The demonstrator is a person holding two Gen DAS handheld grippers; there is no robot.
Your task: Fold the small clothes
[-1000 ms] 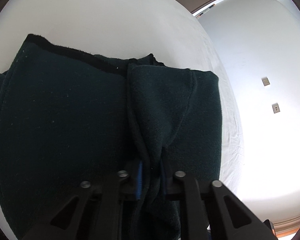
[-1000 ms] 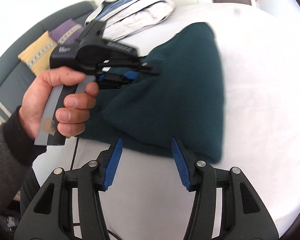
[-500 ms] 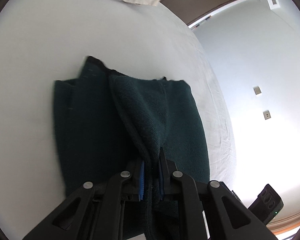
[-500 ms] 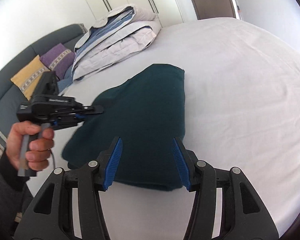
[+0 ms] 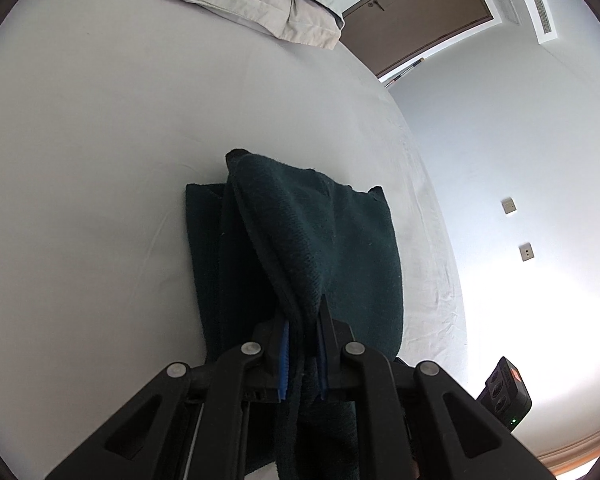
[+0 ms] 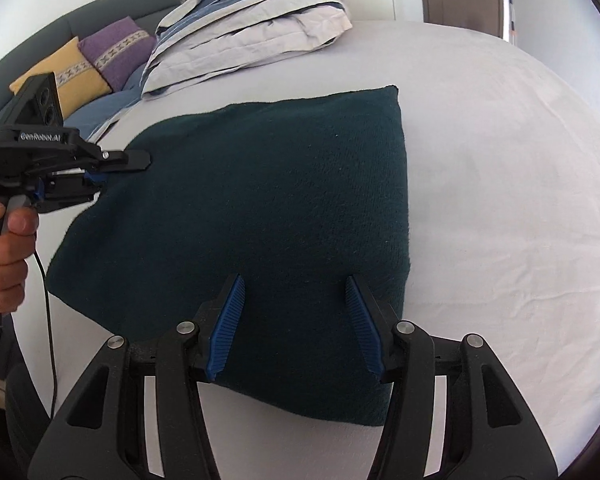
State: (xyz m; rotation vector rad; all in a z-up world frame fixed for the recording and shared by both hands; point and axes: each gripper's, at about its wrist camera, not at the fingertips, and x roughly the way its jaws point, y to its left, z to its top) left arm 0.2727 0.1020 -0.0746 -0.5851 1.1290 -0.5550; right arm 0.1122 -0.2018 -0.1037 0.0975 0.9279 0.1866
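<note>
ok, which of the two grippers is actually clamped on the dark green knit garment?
The left gripper: its blue pads pinch a raised fold of the dark green knit garment. The right gripper hangs open above it, gripping nothing.

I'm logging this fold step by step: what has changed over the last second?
The left gripper, still clamped on a ridge of the dark green garment, has pulled back, lifting that ridge; more white bed sheet shows. The right gripper stays open over the garment's near edge, holding nothing. The garment remains on the sheet.

Folded duvet [image 6: 252, 28] (striped), cushions [image 6: 116, 50]
</note>
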